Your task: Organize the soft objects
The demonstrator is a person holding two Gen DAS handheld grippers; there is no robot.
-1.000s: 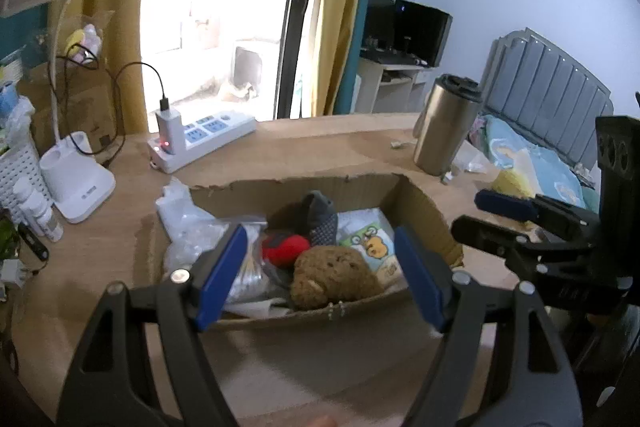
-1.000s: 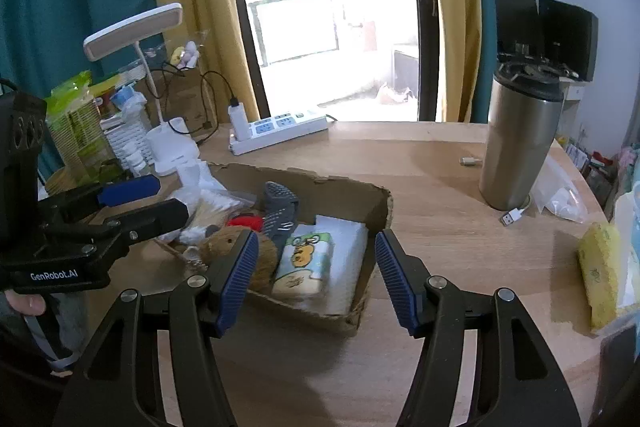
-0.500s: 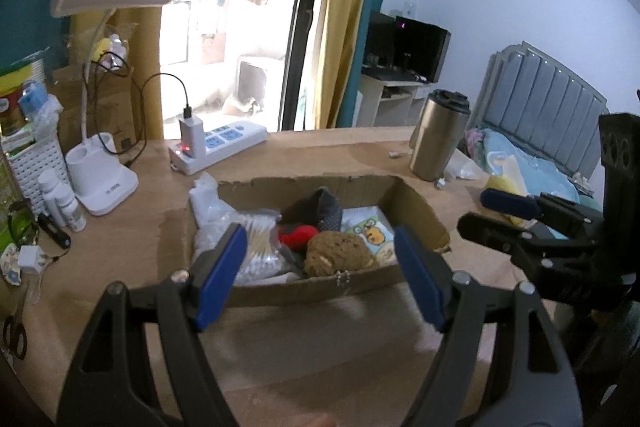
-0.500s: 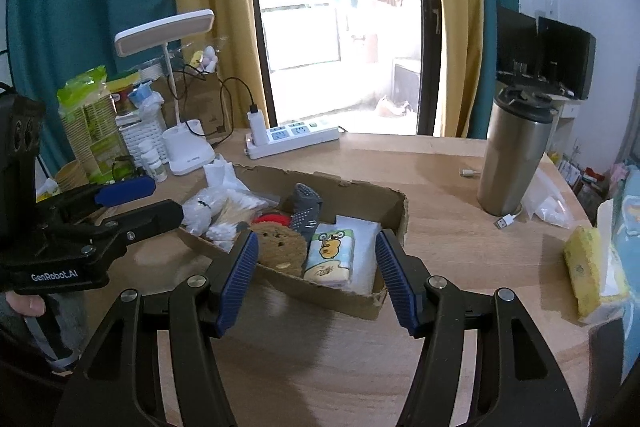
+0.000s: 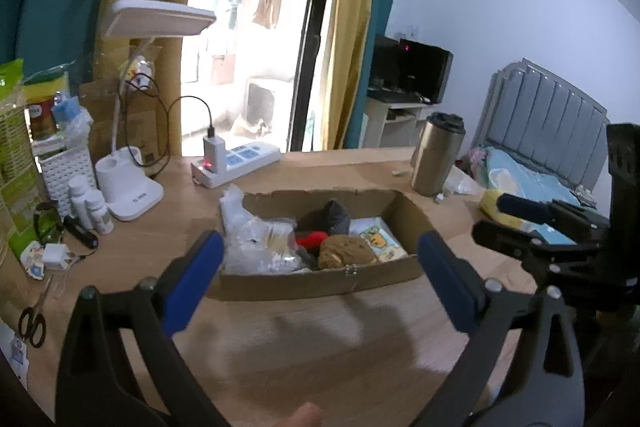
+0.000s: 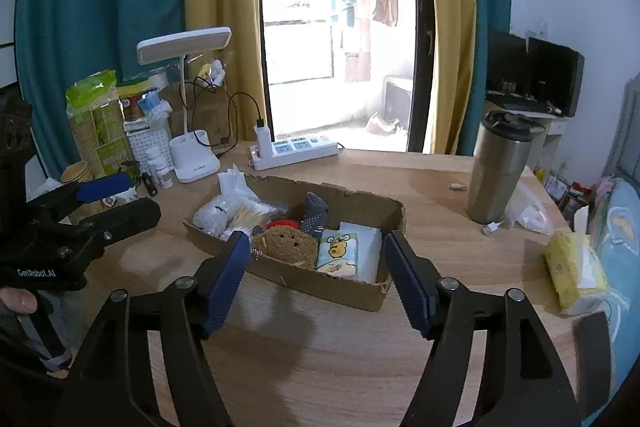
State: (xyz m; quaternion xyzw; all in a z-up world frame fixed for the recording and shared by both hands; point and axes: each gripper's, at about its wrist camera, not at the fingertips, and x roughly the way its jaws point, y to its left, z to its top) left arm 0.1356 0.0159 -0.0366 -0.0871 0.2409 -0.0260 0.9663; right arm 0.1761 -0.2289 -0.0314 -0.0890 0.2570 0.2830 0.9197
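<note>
Both tongs (image 5: 318, 251) farther back from box (image 5: 320, 285).

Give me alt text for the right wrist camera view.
An open right gripper, holding nothing, faces a cardboard box of soft things on a wooden table. A steel tumbler stands right; a lamp at back left.

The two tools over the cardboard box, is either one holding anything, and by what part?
Nothing is held. The left tool and the right tool have both just been opening, with nothing between their jaws; the cardboard box sits untouched beyond them.
</note>
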